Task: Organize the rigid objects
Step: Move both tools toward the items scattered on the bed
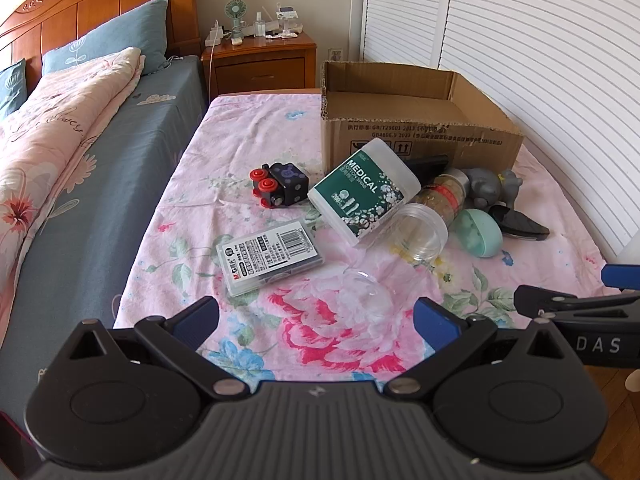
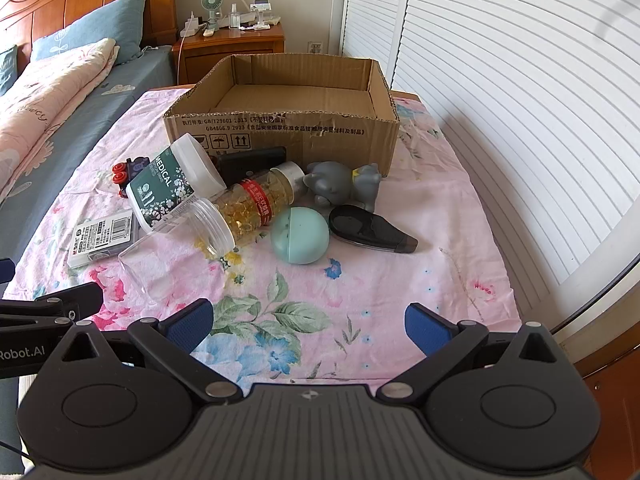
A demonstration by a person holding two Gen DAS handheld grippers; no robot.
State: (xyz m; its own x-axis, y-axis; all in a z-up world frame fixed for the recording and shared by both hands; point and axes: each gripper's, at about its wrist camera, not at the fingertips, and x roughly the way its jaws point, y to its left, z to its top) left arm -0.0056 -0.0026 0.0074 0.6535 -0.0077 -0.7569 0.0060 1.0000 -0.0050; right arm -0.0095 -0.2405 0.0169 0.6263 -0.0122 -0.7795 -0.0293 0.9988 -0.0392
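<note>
A pile of small objects lies on the floral cloth in front of an open cardboard box [image 1: 420, 136] [image 2: 280, 128]. It holds a green-labelled cotton swab jar [image 1: 366, 192] [image 2: 172, 188], a clear empty jar [image 1: 420, 236] [image 2: 180, 248], a bottle of yellow capsules [image 2: 260, 204], a grey animal toy [image 2: 340, 184], a mint egg-shaped case [image 2: 300, 234], a black flat device [image 2: 370, 228], a black-and-red toy [image 1: 276, 184] and a clear refill case [image 1: 268, 256]. My left gripper [image 1: 316, 324] and right gripper [image 2: 306, 324] both hover open and empty over the cloth's near edge, short of the pile.
The cloth covers a table beside a bed [image 1: 60, 152] with a pink quilt. A wooden nightstand [image 1: 260, 60] with a small fan stands behind. White louvred doors [image 2: 500, 100] run along the right side. The right gripper's arm [image 1: 580, 308] shows at the left view's right edge.
</note>
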